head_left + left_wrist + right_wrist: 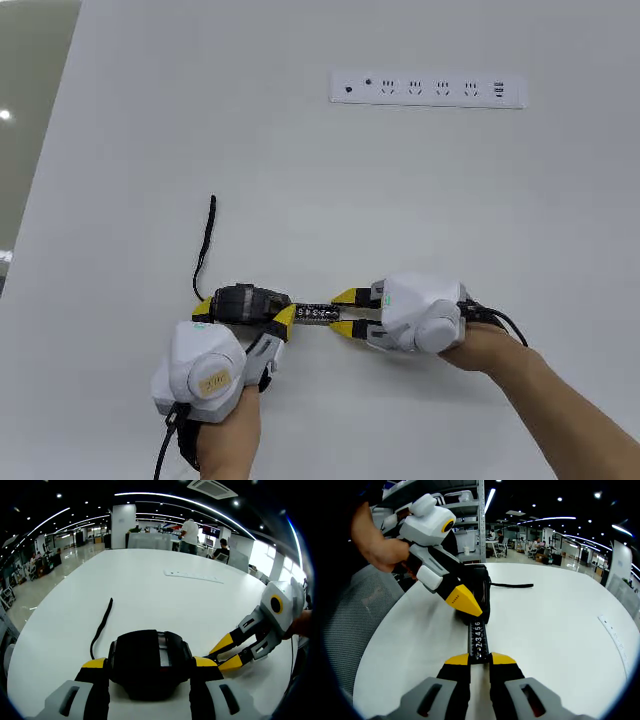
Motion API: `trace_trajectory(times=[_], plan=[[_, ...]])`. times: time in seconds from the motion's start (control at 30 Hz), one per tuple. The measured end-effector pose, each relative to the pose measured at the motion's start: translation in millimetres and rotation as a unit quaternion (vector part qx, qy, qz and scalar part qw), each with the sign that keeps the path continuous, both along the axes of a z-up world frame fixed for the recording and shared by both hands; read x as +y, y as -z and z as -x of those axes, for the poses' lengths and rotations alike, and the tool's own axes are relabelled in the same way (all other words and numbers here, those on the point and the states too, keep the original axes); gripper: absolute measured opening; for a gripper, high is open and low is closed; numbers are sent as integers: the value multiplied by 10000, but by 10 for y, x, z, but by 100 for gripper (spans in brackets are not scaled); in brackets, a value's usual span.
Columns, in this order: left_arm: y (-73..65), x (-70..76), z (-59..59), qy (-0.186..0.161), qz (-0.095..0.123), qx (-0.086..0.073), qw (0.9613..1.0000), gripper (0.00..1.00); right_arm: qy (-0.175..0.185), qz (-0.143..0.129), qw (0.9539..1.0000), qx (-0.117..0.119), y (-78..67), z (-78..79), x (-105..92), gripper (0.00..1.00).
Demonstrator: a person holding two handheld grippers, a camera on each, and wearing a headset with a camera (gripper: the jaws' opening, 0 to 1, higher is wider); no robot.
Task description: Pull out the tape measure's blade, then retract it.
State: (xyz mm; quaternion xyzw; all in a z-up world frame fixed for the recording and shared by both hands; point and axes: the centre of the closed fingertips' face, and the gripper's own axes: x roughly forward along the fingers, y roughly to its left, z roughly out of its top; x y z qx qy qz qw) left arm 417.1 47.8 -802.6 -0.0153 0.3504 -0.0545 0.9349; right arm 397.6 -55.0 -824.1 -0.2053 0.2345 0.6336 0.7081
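A black tape measure [248,301] [150,662] [479,591] lies on the white table, its wrist strap [205,250] [100,625] [512,585] trailing away behind it. My left gripper [245,312] [150,662] is shut on the case, one yellow-tipped jaw on each side. A short stretch of black blade [315,312] [477,637] with white numbers runs out of the case to my right gripper [345,312] [479,659] [225,654], which is shut on the blade's end.
A white power strip [428,89] [192,575] [615,637] lies at the far side of the table [320,180]. The table's left edge is near the strap side. People and desks stand in the background of the gripper views.
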Motion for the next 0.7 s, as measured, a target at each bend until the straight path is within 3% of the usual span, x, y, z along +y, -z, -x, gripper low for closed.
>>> trace_trajectory(times=[0.7], plan=[[-8, 1, 8, -11, 73, 34, 10000, 62, -54, -84, 9999, 41, -7, -1, 287, 13]])
